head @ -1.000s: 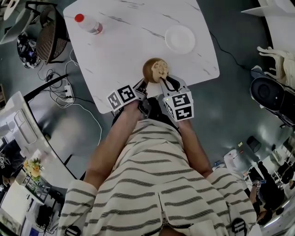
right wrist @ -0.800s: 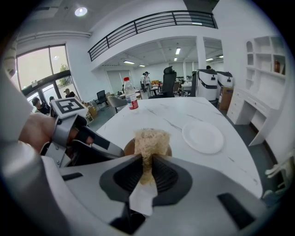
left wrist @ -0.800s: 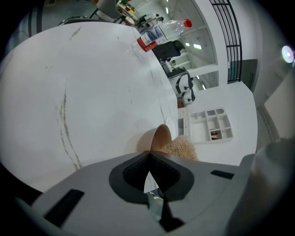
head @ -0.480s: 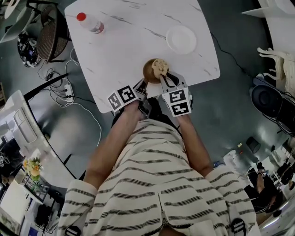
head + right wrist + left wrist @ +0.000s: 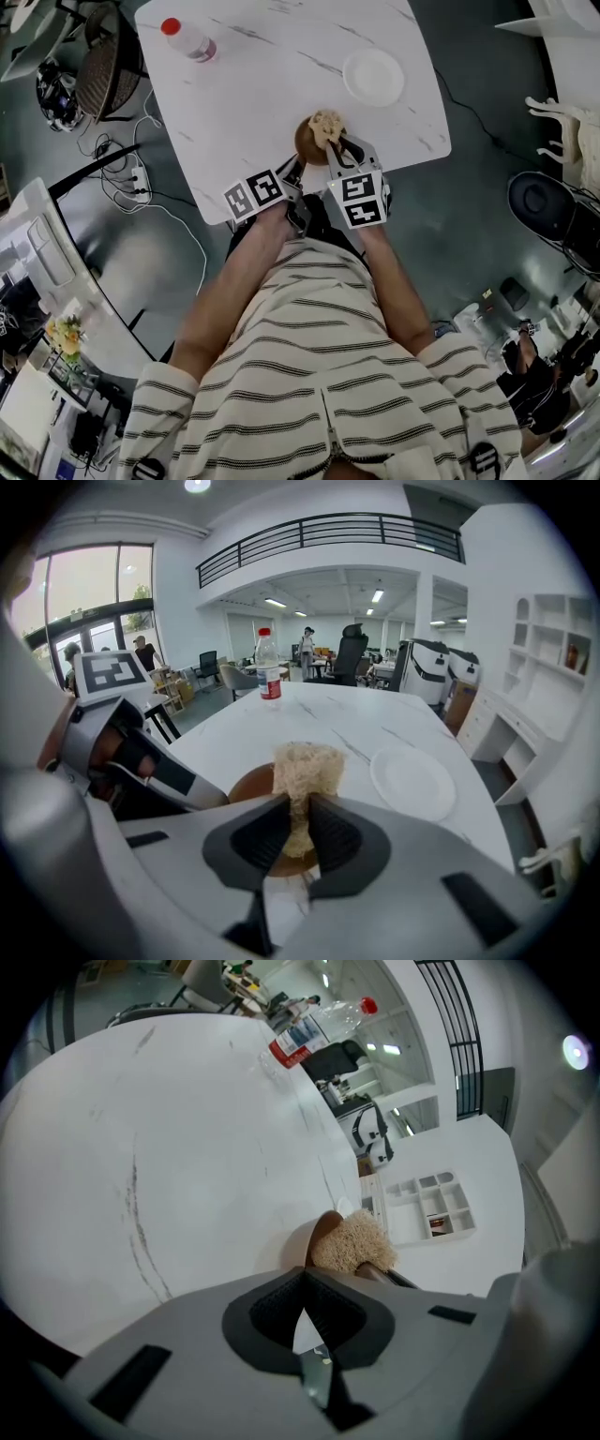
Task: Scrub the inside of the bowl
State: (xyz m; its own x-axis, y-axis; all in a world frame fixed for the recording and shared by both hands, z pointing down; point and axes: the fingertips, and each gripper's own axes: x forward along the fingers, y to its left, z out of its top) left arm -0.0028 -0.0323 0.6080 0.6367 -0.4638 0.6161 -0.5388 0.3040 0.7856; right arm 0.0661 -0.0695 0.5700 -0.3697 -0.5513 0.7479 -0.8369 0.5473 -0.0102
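A brown bowl point(image 5: 307, 142) stands near the front edge of the white marble table point(image 5: 262, 94). A pale fibrous scrubber point(image 5: 325, 127) sits over the bowl's far right side, and my right gripper point(image 5: 335, 148) is shut on it. In the right gripper view the scrubber point(image 5: 305, 766) sticks up from between the jaws above the bowl point(image 5: 251, 785). My left gripper point(image 5: 293, 169) is at the bowl's near left rim, jaws shut, seemingly on that rim. In the left gripper view the bowl point(image 5: 323, 1235) and scrubber point(image 5: 352, 1241) lie just past the jaw tips.
A white plate point(image 5: 373, 76) lies on the table beyond and right of the bowl. A red-capped water bottle point(image 5: 187, 38) lies at the far left corner. A wicker chair point(image 5: 103, 75) and floor cables are left of the table.
The right gripper has moved the scrubber a little from the bowl's middle toward its far rim. The left gripper has stayed at the near rim.
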